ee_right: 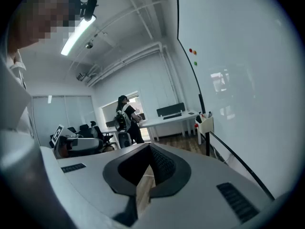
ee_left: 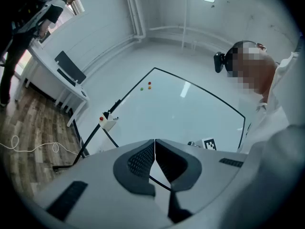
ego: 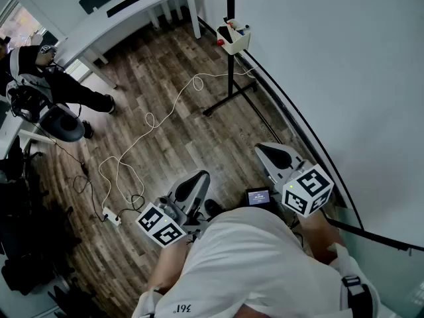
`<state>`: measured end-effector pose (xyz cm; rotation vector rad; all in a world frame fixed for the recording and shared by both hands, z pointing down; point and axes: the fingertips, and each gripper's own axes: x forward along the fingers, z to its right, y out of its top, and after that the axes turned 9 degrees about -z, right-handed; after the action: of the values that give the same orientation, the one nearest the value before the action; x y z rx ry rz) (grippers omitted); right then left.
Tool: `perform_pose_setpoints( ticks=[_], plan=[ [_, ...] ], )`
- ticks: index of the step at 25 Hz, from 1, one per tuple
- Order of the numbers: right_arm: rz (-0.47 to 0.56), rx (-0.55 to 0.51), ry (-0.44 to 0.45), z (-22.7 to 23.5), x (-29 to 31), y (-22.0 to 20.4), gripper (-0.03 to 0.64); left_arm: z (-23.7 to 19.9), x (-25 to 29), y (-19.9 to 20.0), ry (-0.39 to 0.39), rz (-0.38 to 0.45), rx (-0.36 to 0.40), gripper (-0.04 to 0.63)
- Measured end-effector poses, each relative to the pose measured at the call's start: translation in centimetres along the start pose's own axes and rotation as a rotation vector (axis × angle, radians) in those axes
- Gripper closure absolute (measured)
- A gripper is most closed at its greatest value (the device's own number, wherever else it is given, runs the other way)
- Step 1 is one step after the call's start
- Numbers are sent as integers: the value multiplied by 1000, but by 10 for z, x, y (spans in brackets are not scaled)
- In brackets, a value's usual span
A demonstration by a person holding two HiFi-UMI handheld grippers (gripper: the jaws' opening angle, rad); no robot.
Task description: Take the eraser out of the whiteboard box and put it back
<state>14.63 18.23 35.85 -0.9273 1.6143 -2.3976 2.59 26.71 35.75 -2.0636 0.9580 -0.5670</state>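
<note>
- White shirt [ego: 258, 264] on my own torso, filling the bottom of the head view, nearest the lens.
- Left gripper [ee_left: 155, 144], out in front of me over the wood floor [ego: 165, 158], with the left marker cube [ego: 161, 225] at its rear. Its jaws meet tip to tip with nothing between them.
- Right gripper [ee_right: 150, 148], close beside the lower edge of the whiteboard [ego: 331, 58], with the right marker cube [ego: 307, 189] on it. Its jaws are fully closed too, and empty.
- Small dark screen [ego: 258, 196], between my two grippers, just ahead of my chest.
- Coloured magnets [ee_left: 149, 85], a small cluster on the whiteboard face.
- Whiteboard box [ego: 236, 40], white, fixed to the black stand pole [ego: 230, 78] at the board's far lower end, well apart from both grippers. A few small items stick out of its top. I cannot tell the eraser apart among them.
- White cable [ego: 165, 111], looping across the floor from the stand toward a power strip [ego: 111, 217].
- Long white surface [ego: 86, 35], far side of the room, carrying a black keyboard [ego: 129, 2].
- Another person in dark clothes [ego: 59, 85], at the far left.
</note>
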Motion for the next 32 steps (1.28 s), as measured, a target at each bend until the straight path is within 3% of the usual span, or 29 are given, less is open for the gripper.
perform_pose_setpoints(
  ticks=[13, 23, 27, 32],
  plan=[
    [-5, 18, 0, 10, -9, -4, 595, 6, 11, -4, 5, -7, -4, 591],
    [9, 70, -7, 61, -22, -3, 590, 7, 50, -6, 34, 11, -15, 591],
    [2, 67, 12, 80, -21, -3, 514, 7, 71, -10, 39, 13, -22, 591],
    [-10, 67, 27, 98, -24, -4, 514, 12, 91, -13, 40, 12, -25, 591]
  ],
)
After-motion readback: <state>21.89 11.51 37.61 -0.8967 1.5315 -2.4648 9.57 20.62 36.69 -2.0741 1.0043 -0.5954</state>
